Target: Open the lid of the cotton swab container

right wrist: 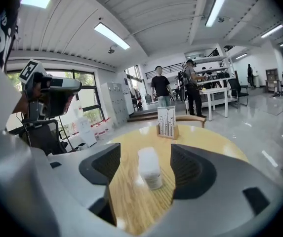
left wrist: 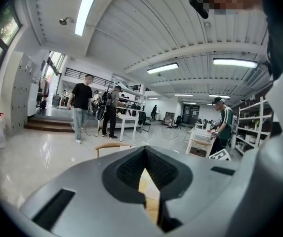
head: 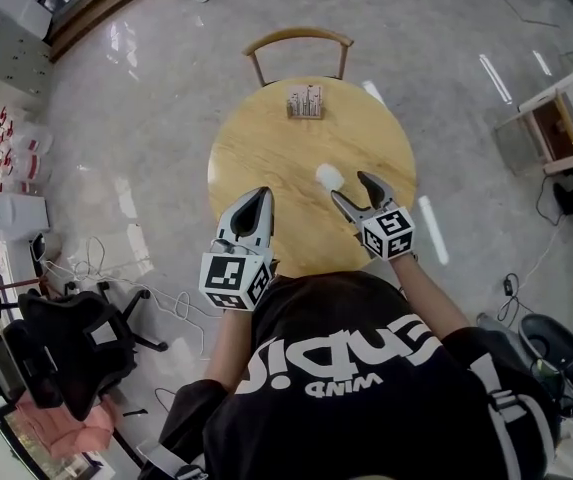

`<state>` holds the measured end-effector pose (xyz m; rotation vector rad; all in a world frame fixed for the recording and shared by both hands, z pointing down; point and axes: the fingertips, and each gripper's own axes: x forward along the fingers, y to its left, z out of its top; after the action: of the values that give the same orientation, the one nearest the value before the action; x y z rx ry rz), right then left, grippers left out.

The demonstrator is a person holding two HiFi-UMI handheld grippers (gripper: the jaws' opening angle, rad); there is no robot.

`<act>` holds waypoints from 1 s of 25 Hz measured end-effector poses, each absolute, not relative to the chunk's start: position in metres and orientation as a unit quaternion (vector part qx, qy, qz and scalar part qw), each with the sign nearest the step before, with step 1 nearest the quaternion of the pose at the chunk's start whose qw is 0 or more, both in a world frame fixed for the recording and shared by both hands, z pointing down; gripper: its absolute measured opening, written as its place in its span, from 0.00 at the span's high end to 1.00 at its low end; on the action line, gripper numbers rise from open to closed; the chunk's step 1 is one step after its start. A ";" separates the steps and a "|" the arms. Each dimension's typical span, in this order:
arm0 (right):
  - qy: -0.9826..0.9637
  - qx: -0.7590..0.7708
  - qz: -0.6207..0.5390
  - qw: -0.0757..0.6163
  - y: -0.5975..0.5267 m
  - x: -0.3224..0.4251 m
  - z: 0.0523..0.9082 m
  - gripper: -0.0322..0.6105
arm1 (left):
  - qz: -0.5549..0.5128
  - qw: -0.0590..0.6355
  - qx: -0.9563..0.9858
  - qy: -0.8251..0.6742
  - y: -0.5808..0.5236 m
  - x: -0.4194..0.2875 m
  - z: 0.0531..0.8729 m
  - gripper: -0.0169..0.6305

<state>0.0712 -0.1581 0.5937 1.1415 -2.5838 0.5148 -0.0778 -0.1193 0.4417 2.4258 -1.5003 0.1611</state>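
Observation:
The cotton swab container [head: 329,177] is a small white tub with its lid on, standing on the round wooden table [head: 276,148]. In the right gripper view the cotton swab container [right wrist: 149,168] stands upright just beyond my right gripper [right wrist: 145,168], in line with the gap between the wide-apart jaws, which do not touch it. In the head view my right gripper [head: 352,187] is open beside the tub. My left gripper [head: 258,196] hangs over the table's near left part with its jaws together and nothing held; the left gripper [left wrist: 144,163] view shows only a sliver of table.
A card holder with patterned cards [head: 305,101] stands at the table's far edge, and a wooden chair [head: 298,43] is behind it. A black office chair [head: 56,353] is on the floor at the near left. People [left wrist: 81,106] and white desks are far across the room.

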 end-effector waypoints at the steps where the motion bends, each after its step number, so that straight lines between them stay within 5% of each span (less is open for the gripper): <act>1: -0.892 0.392 0.178 0.141 -0.158 0.069 0.599 0.49 | 0.056 0.142 0.840 -0.521 -0.119 -0.079 0.442 0.96; 25: -0.859 0.393 0.203 0.257 -0.180 0.050 0.699 0.49 | 0.076 0.155 0.822 -0.543 -0.114 -0.108 0.453 0.96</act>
<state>0.0496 -0.1796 0.6991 1.0661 -2.3303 0.5519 -0.1079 -0.1139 0.4532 2.3539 -1.5571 0.2184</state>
